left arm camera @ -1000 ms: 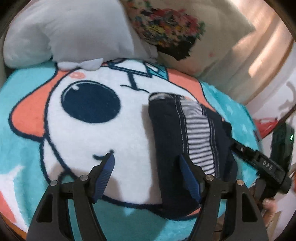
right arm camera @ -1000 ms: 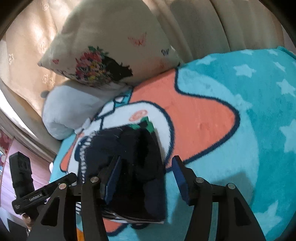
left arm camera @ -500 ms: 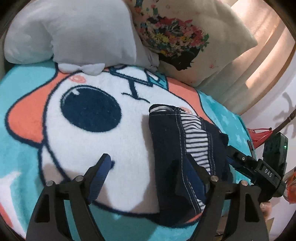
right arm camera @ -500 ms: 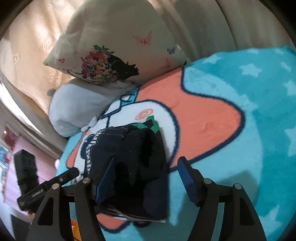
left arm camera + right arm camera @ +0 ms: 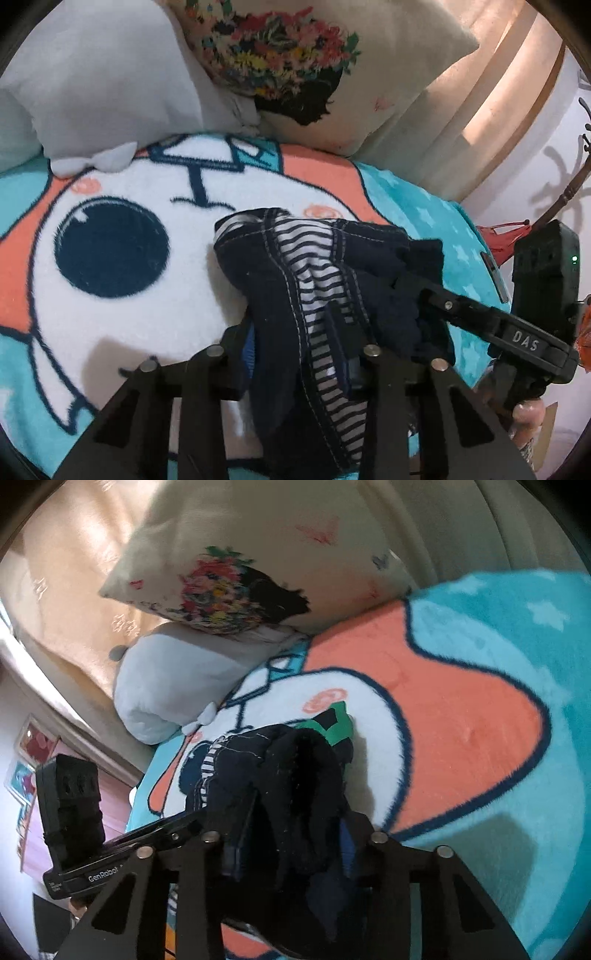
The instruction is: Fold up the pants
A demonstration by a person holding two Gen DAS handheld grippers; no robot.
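Note:
The dark navy pants (image 5: 280, 295), folded into a bundle with a striped lining showing, lie on a cartoon blanket (image 5: 129, 314). My left gripper (image 5: 295, 354) is shut on their near left edge. My right gripper (image 5: 291, 834) is shut on the opposite side of the pants (image 5: 288, 775), and it also shows in the left wrist view (image 5: 480, 321) at the bundle's right. The bunched fabric hides most of the blue pads.
A grey pillow (image 5: 99, 85) and a cream floral pillow (image 5: 314, 66) lie at the head of the bed. Curtains (image 5: 491, 110) hang behind. The blanket (image 5: 480, 738) stretches out to the right in teal and orange.
Both grippers went from open beside the bundle to shut on its two sides. The fabric now bunches up between the fingers.

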